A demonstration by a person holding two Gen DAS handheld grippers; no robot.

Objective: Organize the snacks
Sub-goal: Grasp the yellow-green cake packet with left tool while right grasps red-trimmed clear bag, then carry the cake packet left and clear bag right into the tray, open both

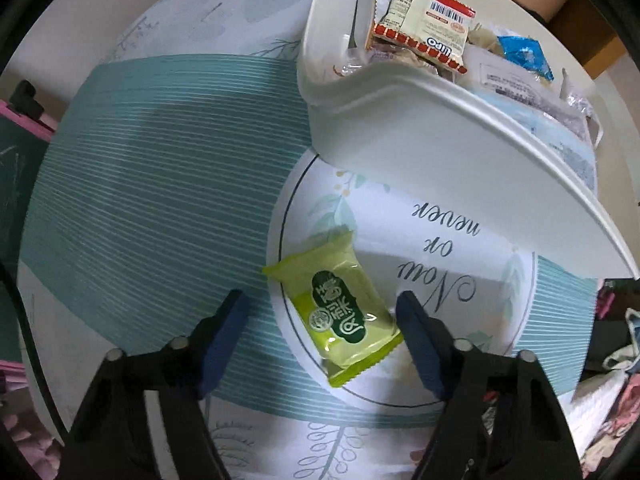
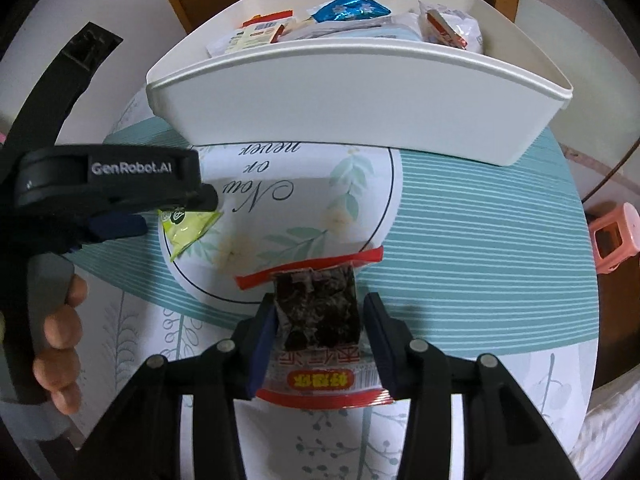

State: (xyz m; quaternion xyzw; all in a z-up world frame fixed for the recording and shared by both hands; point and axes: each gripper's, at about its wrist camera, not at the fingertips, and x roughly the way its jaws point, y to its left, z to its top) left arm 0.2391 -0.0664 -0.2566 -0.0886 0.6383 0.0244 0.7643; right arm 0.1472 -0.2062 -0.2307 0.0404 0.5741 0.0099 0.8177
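Observation:
A lime-green snack packet (image 1: 340, 312) lies flat on the round printed table mat (image 1: 420, 240). My left gripper (image 1: 322, 312) points down over it with its jaws apart. The right pad (image 1: 416, 332) is at the packet's edge; the left pad (image 1: 228, 332) is clear of it. My right gripper (image 2: 320, 332) is shut on a clear packet with red ends and dark contents (image 2: 320, 312), low over the table's near side. The white bin (image 2: 340, 112) stands behind, holding several wrapped snacks. The green packet (image 2: 188, 228) also shows at the left of the right wrist view.
The white bin's wall (image 1: 440, 160) rises close on the right of the left gripper. A person's hand (image 2: 60, 344) holds the left gripper's handle. A pink stool (image 2: 612, 240) stands beyond the table's right edge. The teal striped cloth (image 1: 160, 180) covers the round table.

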